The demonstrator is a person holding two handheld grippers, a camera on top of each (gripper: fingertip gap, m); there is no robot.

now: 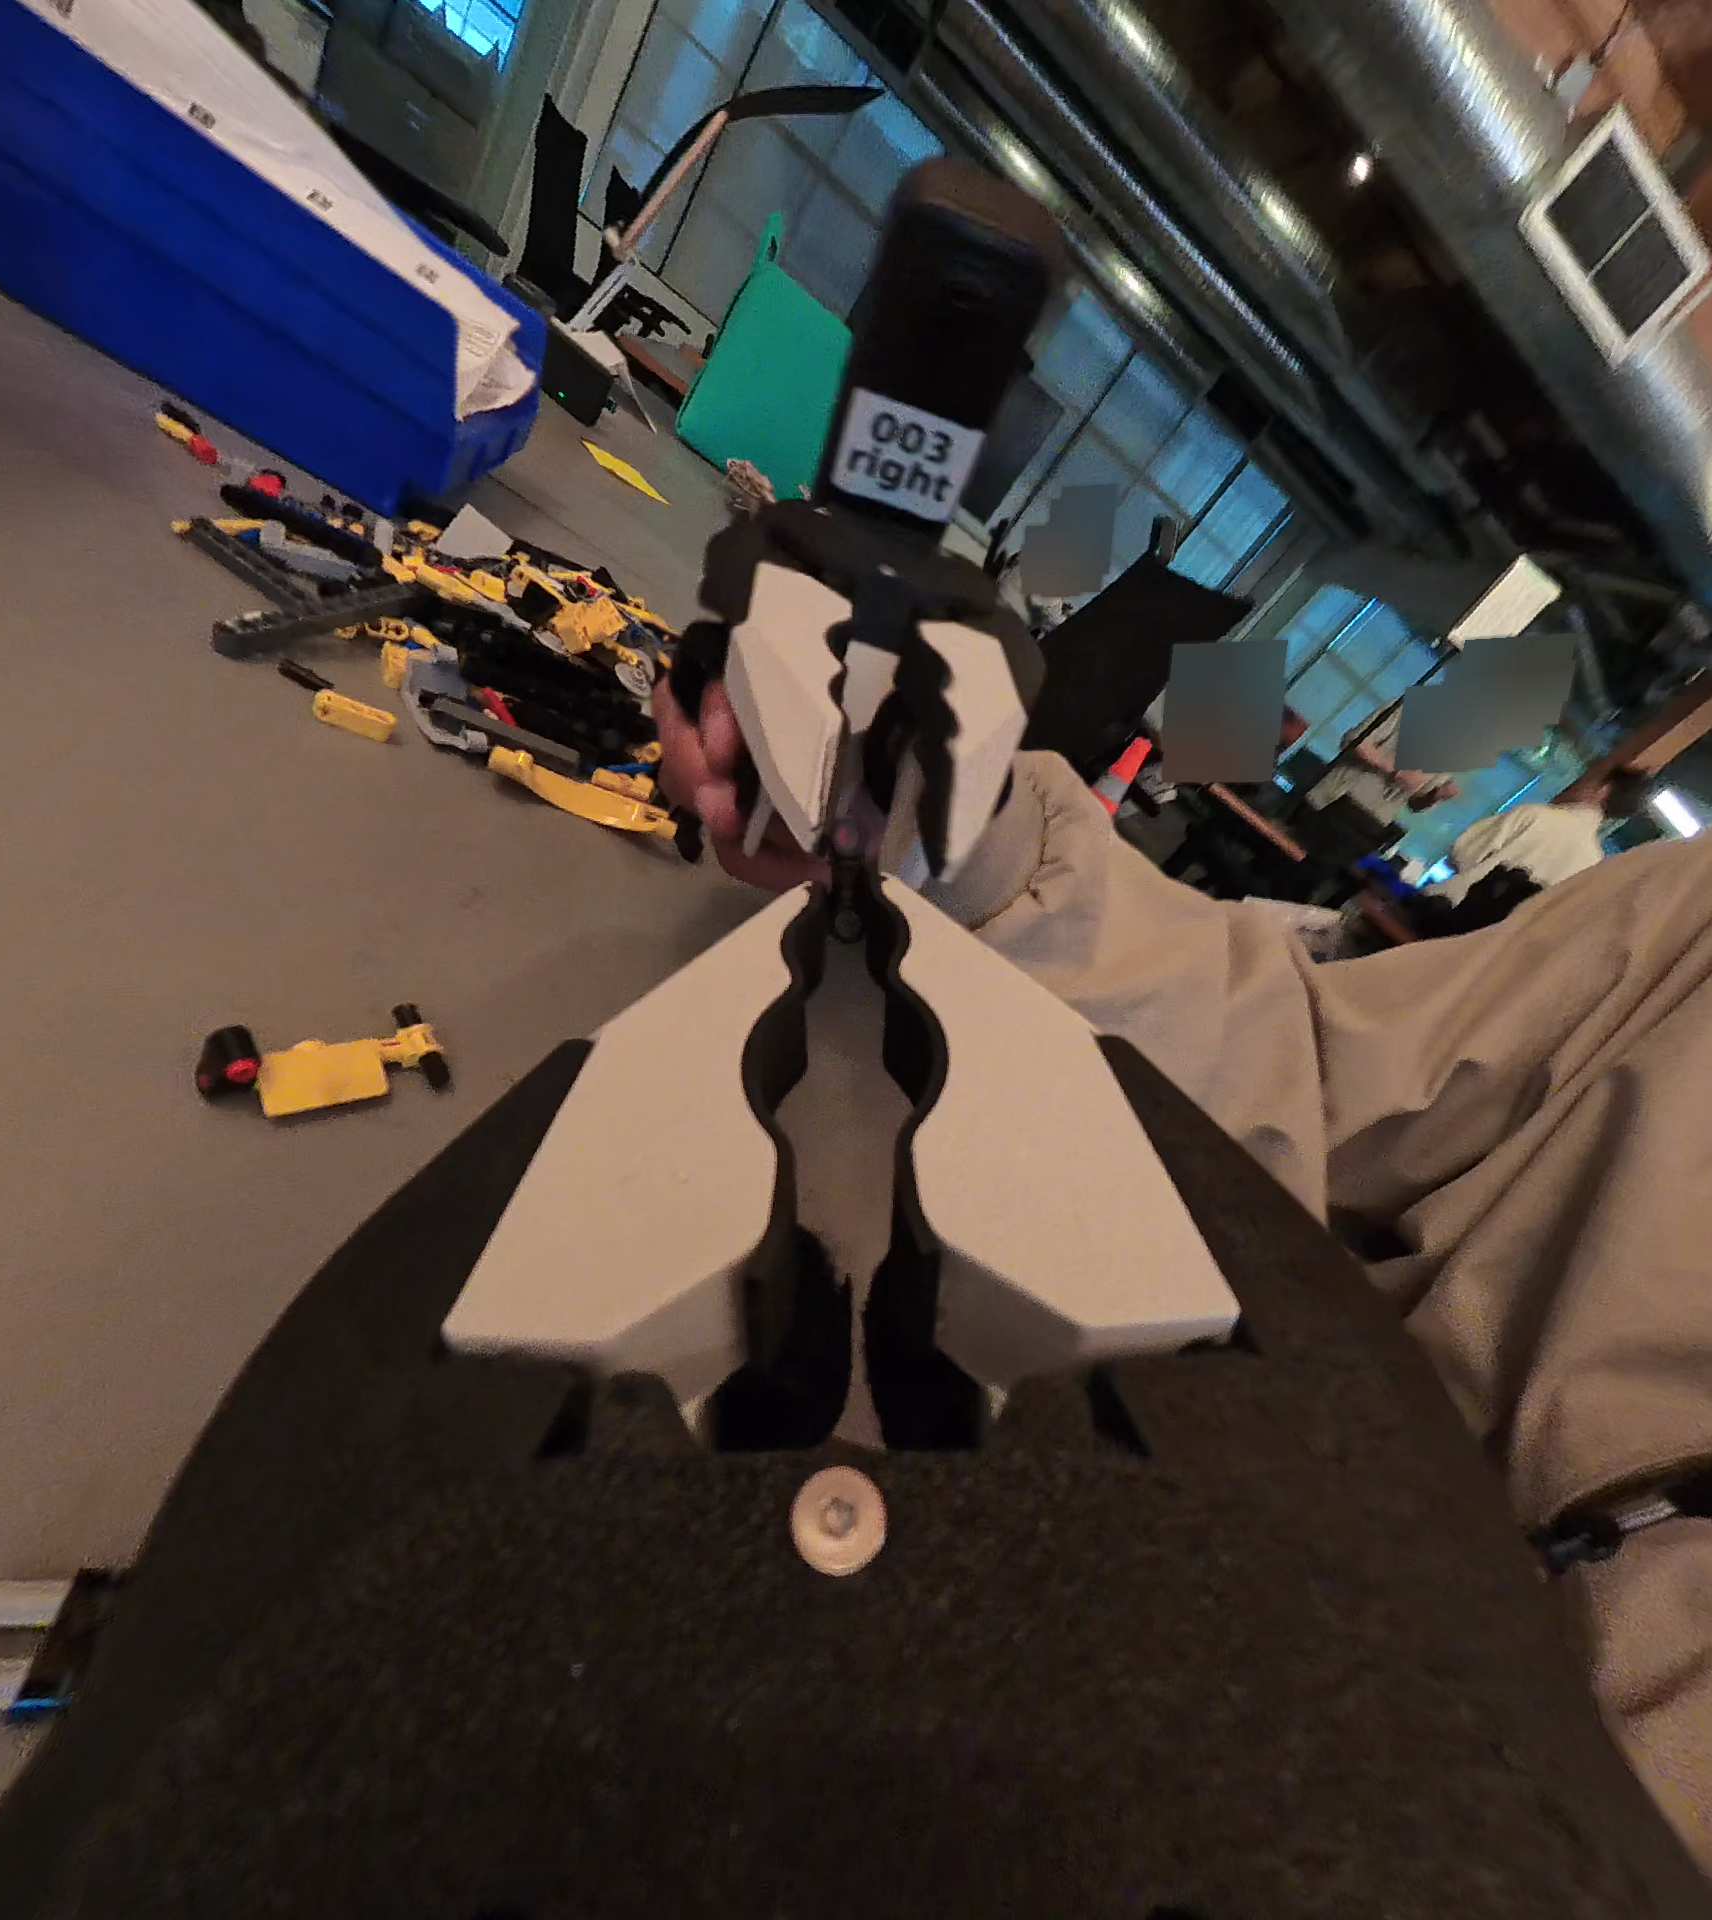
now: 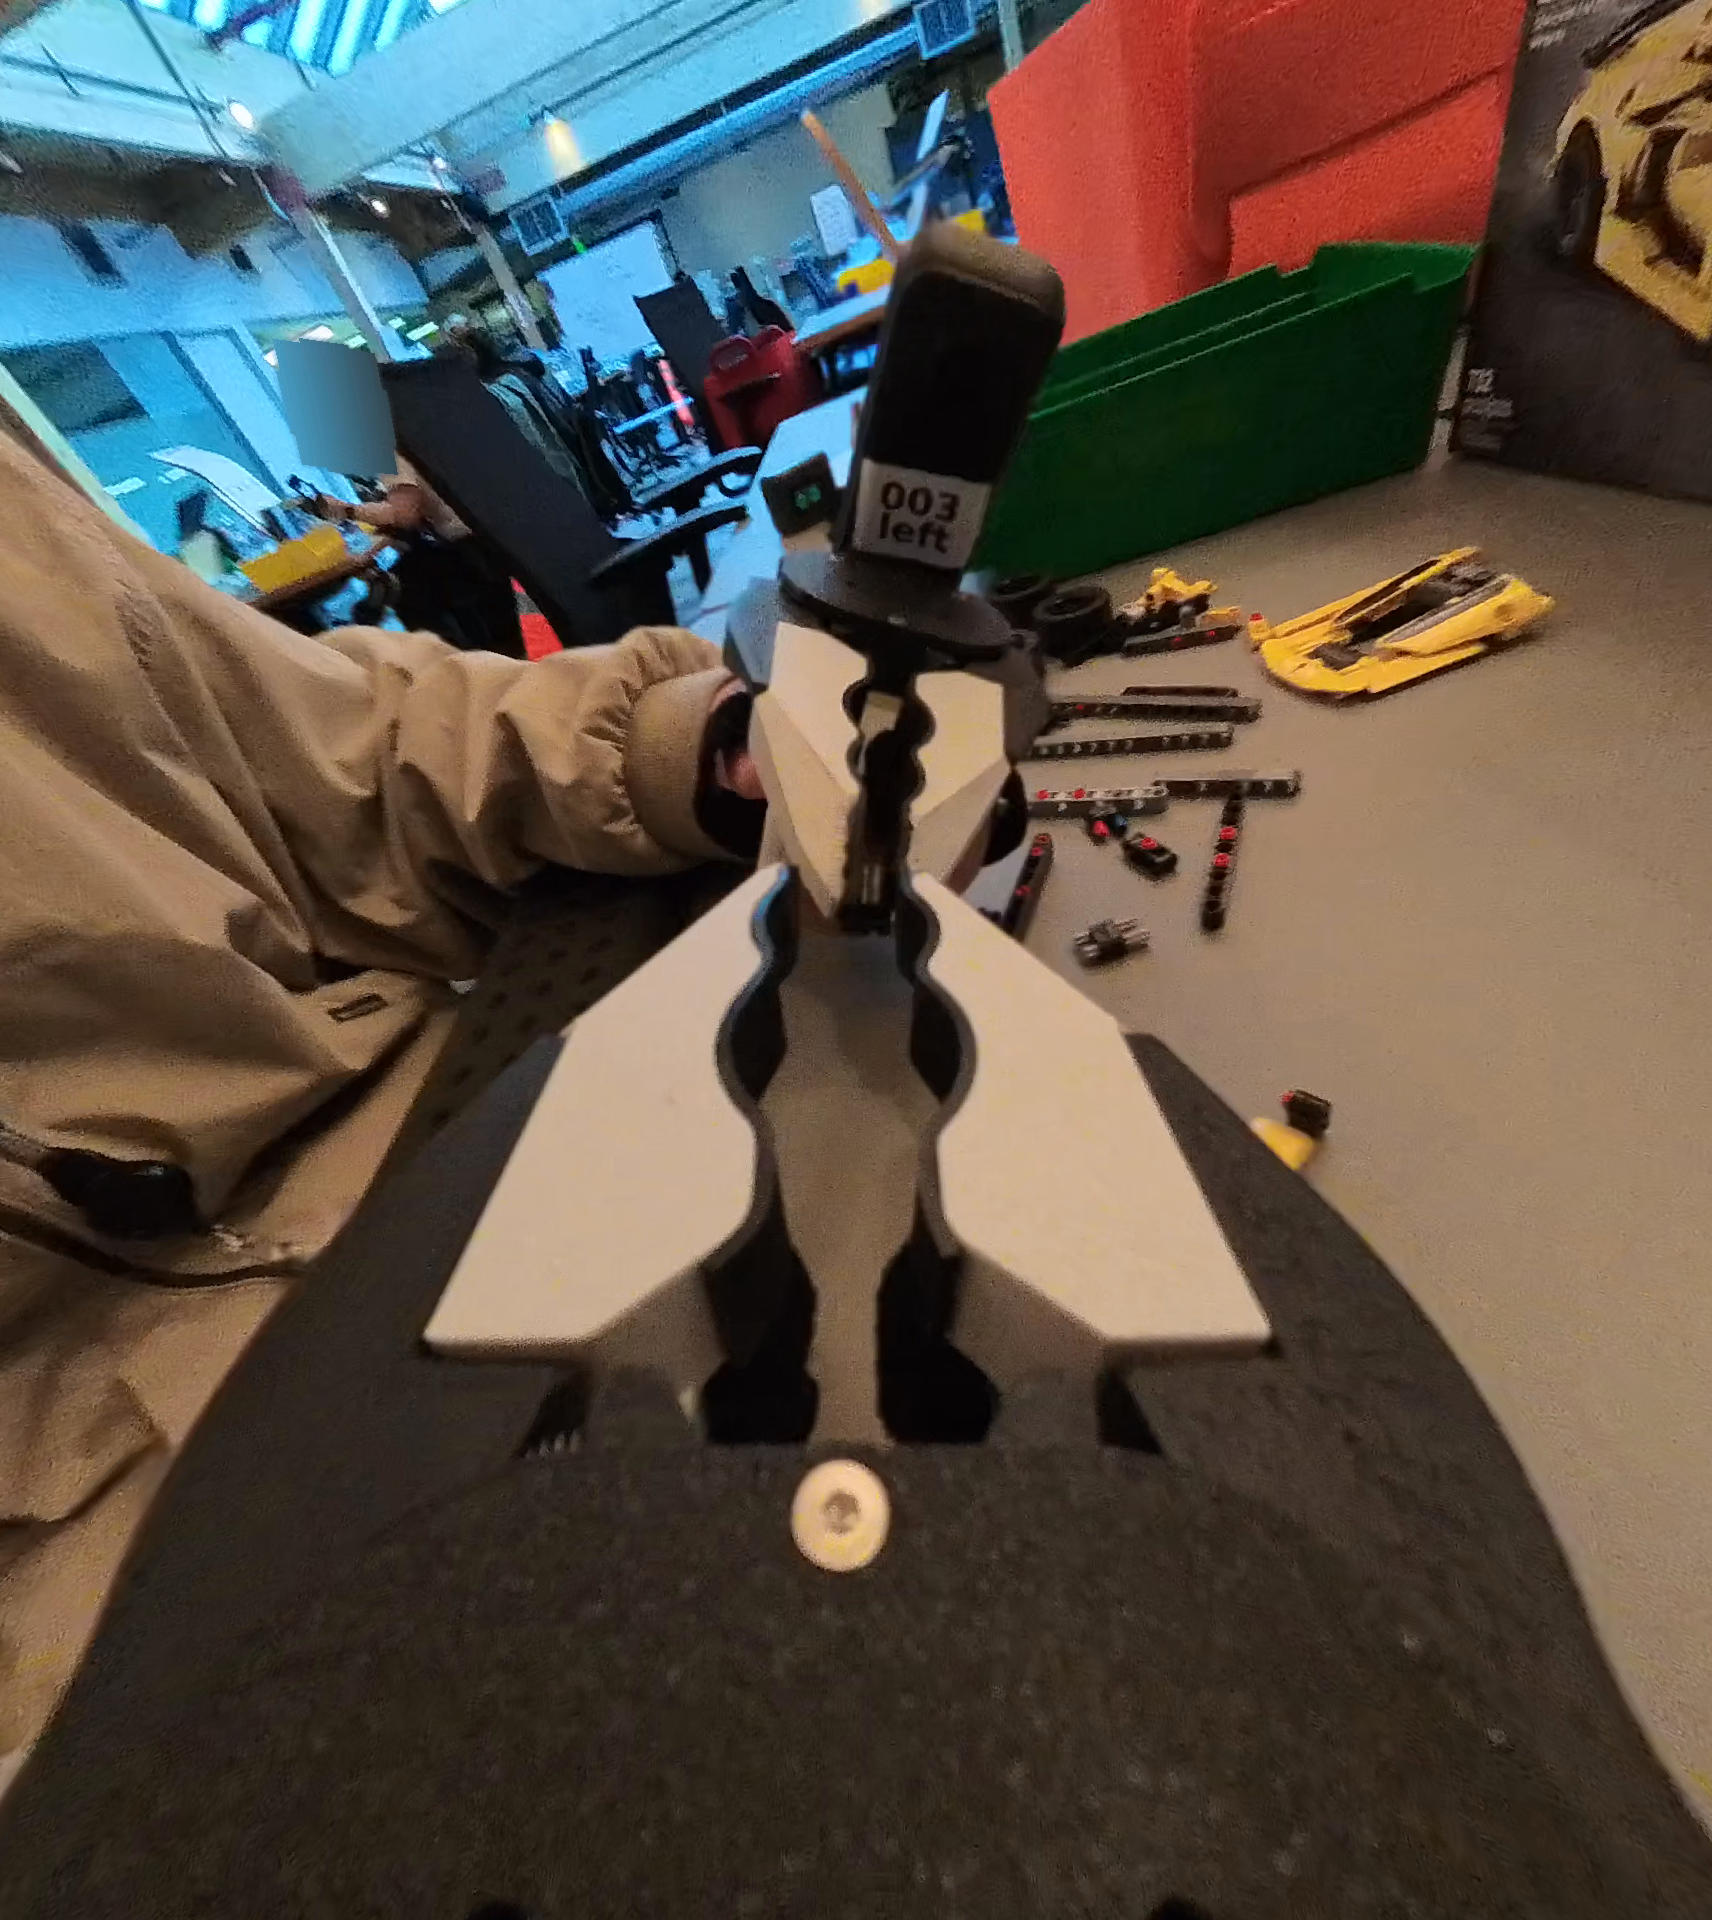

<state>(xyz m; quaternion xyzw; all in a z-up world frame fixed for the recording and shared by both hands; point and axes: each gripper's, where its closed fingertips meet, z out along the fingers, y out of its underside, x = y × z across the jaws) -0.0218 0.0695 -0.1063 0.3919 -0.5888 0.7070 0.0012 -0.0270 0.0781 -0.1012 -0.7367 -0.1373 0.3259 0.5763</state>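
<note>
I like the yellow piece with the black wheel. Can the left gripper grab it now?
Probably not yet: the left gripper looks shut on a small dark piece, though the yellow piece lies unblocked.

An open workshop or lab hall: bare silver ducts run overhead, desks and office chairs fill the background, and storage bins line the grey table.
</note>
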